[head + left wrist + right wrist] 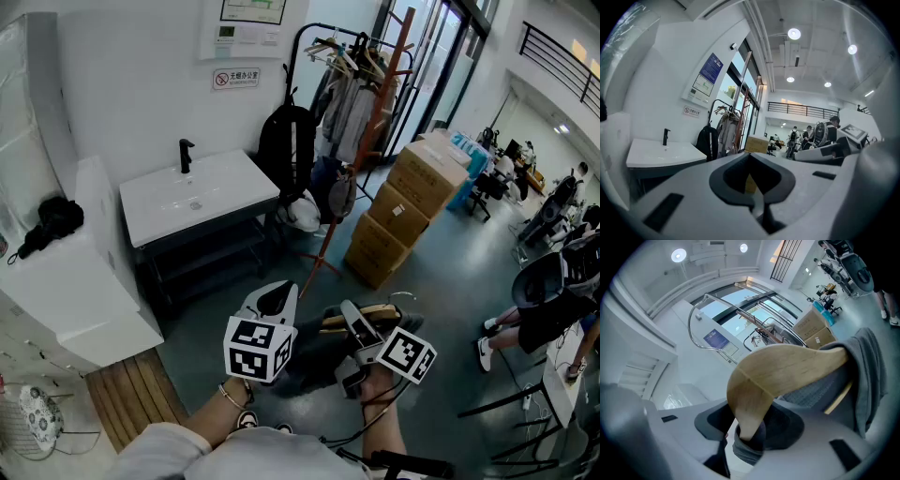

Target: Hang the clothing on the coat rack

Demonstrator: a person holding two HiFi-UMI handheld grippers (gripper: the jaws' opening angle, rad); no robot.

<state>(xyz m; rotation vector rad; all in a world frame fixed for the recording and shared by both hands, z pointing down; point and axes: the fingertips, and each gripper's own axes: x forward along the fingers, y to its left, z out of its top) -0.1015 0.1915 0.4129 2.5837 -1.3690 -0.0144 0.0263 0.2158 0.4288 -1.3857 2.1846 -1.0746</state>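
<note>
Right tongs (745,432) clenched on wooden hanger (787,366) draped with grey clothing (868,376), left tongs (755,199) clenched empty, coat rack (361,122) well apart, beside boxes (412,202)

A white rectangular washbasin (197,202) with a black tap (186,155) stands against the white wall (122,84). Brown cardboard boxes (403,211) are stacked on the grey-green floor (441,272) beside tall glass doors (441,66); round ceiling lamps (794,33) glow.
</note>
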